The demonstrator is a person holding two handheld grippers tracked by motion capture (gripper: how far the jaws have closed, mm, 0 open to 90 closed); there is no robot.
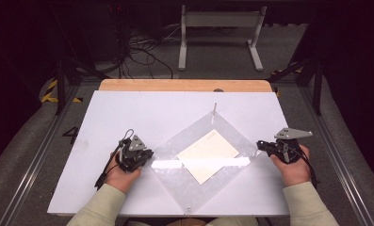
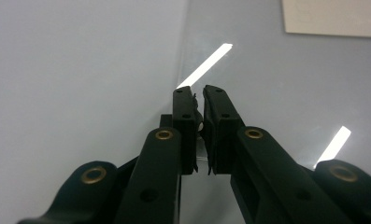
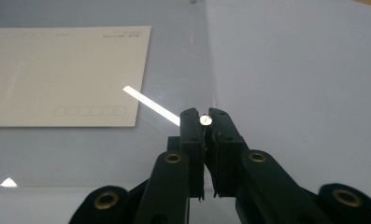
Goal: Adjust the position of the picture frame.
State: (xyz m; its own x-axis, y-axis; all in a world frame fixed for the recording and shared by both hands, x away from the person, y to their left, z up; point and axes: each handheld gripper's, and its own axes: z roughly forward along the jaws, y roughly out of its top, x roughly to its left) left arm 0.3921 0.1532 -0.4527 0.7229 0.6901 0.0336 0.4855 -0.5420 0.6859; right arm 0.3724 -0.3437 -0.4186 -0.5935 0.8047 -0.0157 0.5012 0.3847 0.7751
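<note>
A clear plastic sheet (image 1: 175,183) lies turned like a diamond on the white table top (image 1: 109,117). A cream envelope (image 1: 208,149) appears to lie under it, since the light glare runs across both. My left gripper (image 1: 149,154) is at the sheet's left corner, and in the left gripper view its jaws (image 2: 198,91) are pinched on that corner's edge. My right gripper (image 1: 260,145) is at the right corner. There its jaws (image 3: 204,114) are shut on the sheet beside a small silver stud (image 3: 205,120). The envelope (image 3: 66,74) shows printed boxes.
Small studs stand at the sheet's far corner (image 1: 215,107) and near corner (image 1: 188,208). A wooden strip (image 1: 184,85) edges the table's far side. Metal rails run along both sides, and a white frame (image 1: 220,33) and cables lie on the floor beyond.
</note>
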